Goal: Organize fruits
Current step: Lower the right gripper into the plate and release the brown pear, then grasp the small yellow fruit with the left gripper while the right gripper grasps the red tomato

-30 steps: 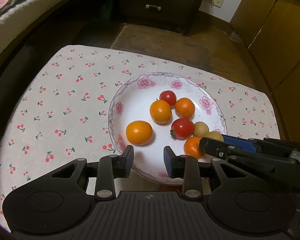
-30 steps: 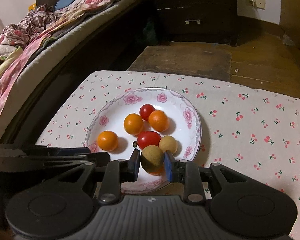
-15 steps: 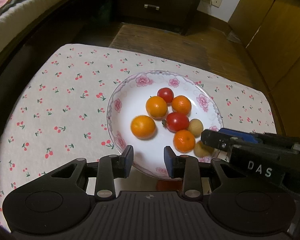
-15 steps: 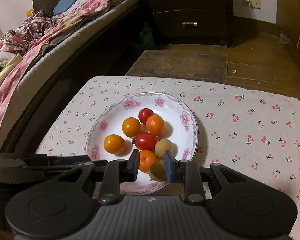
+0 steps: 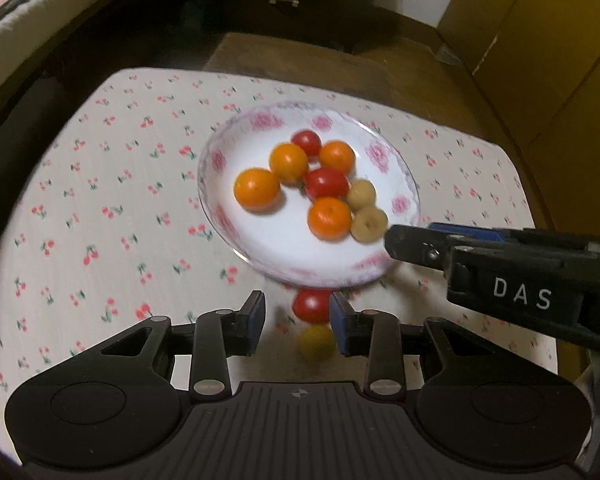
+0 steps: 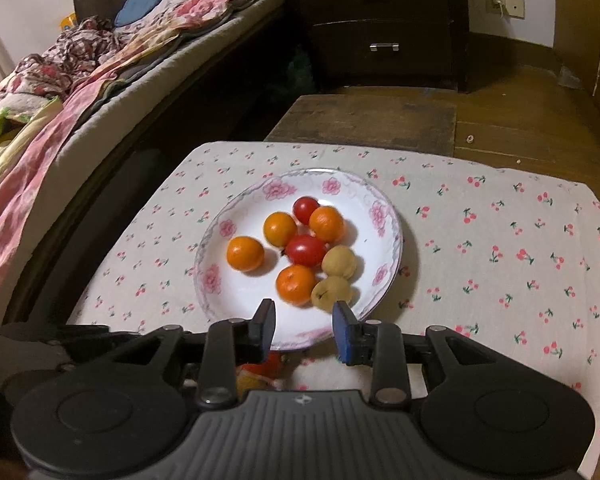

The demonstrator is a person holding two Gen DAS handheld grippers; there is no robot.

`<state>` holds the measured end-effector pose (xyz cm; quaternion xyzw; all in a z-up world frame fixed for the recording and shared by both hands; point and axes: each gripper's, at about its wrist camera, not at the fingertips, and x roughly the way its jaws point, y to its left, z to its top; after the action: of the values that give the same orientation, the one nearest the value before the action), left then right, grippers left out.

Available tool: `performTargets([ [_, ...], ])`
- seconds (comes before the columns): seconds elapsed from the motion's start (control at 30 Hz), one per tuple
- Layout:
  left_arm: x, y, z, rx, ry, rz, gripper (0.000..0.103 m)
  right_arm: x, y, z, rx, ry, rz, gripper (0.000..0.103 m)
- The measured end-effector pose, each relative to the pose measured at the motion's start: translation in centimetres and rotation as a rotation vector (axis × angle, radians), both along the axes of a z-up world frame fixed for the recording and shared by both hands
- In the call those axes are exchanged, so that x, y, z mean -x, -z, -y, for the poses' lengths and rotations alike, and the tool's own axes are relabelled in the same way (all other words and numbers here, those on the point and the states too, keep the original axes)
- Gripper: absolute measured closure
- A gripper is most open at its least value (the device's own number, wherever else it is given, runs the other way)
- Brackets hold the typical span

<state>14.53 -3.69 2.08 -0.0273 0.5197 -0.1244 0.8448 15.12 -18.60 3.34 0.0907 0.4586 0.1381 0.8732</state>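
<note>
A white floral plate (image 5: 220,160) (image 6: 384,216) on the cherry-print cloth holds several oranges, two red tomatoes and two tan fruits. The nearer tan fruit (image 6: 332,290) (image 5: 368,224) lies in the plate beside an orange (image 6: 296,284). My right gripper (image 6: 304,328) is open and empty just above the plate's near rim; it shows from the side in the left wrist view (image 5: 404,240). My left gripper (image 5: 298,318) is open above the cloth in front of the plate. A red tomato (image 5: 312,306) and a yellow fruit (image 5: 316,342) lie on the cloth between its fingers.
The table's cloth (image 6: 500,248) extends right of the plate. A bed with bedding (image 6: 60,92) runs along the left, a dark drawer chest (image 6: 380,20) stands behind, and a wooden cabinet (image 5: 540,40) at right.
My right gripper opened and let the tan fruit drop into the plate, then drew back. My left gripper pulled back, so the tomato and yellow fruit on the cloth came into view.
</note>
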Motion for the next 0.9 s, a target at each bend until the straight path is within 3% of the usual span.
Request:
performTargets([
  [0.57, 0.1, 3.7, 1.6, -0.034, 0.023, -0.069, 0.061, 1.3, 0.7, -0.6, -0.013, -0.031, -0.036, 0.071],
  [0.9, -0.1, 3.7, 1.6, -0.037, 0.013, -0.053, 0.063, 1.3, 1.1, -0.5, -0.014, -0.030, -0.054, 0.071],
])
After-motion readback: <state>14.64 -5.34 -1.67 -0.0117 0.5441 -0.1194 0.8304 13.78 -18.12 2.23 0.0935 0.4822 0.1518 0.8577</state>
